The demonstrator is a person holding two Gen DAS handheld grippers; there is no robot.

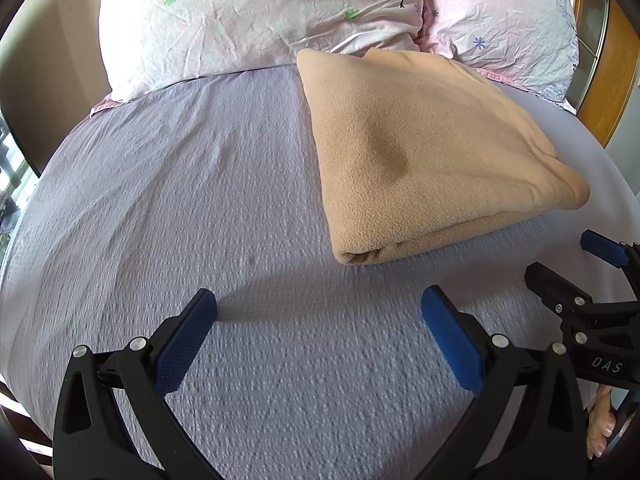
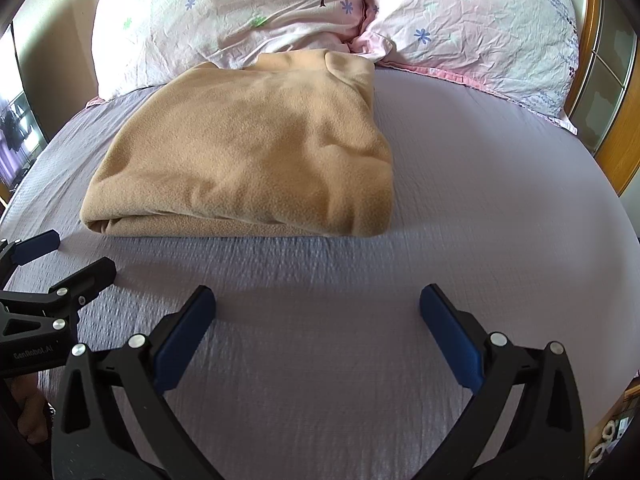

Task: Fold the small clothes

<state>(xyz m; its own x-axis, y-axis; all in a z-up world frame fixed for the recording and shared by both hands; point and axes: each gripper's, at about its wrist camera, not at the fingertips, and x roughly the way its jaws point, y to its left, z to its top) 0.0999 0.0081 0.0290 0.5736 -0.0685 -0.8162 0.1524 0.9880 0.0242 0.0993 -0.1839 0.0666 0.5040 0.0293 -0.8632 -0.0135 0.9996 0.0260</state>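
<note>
Left tongs (image 1: 318, 320) agape; fleece (image 2: 248, 152) far edge hidden.

Home bedroom, shot across a made bed. Lavender textured bedsheet (image 2: 460, 168) covered the mattress edge to edge. Two pink pillows (image 1: 256, 12) with printed flowers and a small tree motif leaned side by side at the head end, cases wrinkled. Wooden headboard or bed frame (image 2: 624, 120) with glass-like panels curved round the right side. Plain beige wall (image 1: 52, 60) stood behind the pillows on the left. At far left a bright window (image 2: 16, 128) showed greenery outside; daylight lit the room. A folded tan fleece garment (image 2: 248, 152) lay on the sheet just before the pillows. Domestic bedding throughout, nothing industrial or commercial visible.
</note>
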